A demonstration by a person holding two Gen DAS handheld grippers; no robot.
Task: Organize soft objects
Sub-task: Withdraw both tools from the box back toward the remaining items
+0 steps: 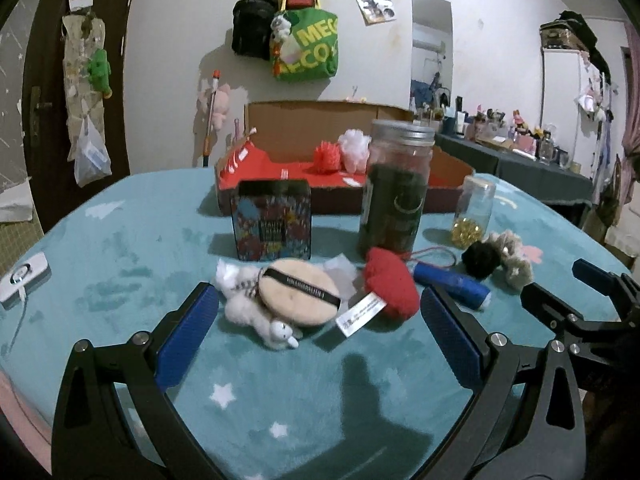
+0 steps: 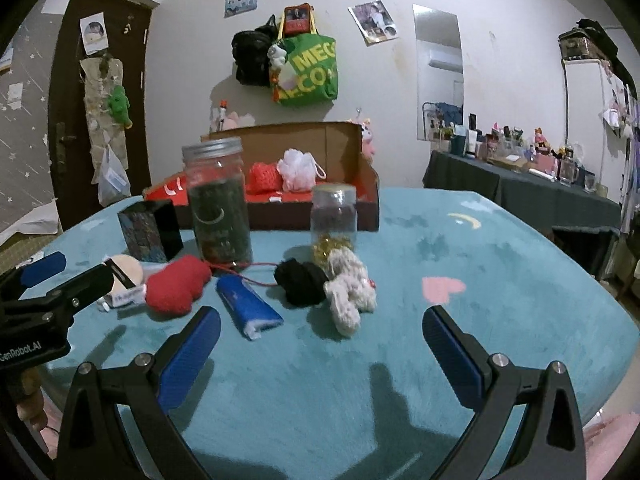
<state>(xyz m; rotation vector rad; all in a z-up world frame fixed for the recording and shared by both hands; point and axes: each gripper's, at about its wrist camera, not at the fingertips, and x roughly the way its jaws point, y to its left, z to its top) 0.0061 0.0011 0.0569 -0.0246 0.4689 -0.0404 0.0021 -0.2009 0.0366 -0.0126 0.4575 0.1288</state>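
Note:
Soft things lie on the teal table cover: a beige powder puff (image 1: 298, 294) on a white plush toy (image 1: 256, 316), a red knitted heart (image 1: 390, 286) (image 2: 176, 286), a black scrunchie (image 2: 302, 282) and a cream scrunchie (image 2: 350, 294). A cardboard box (image 1: 400, 198) (image 2: 320, 216) at the back holds a red and a white bath pouf (image 2: 298, 168). My left gripper (image 1: 320, 316) is open and empty, just short of the puff. My right gripper (image 2: 322, 334) is open and empty, in front of the scrunchies.
A patterned tin (image 1: 274, 220), a tall dark jar (image 1: 394, 188) (image 2: 220, 204), a small glass jar (image 2: 333, 220) and a blue tube (image 2: 248, 304) stand among the soft things. A white phone (image 1: 22, 276) lies at the left edge. A cluttered side table (image 2: 520, 184) stands at right.

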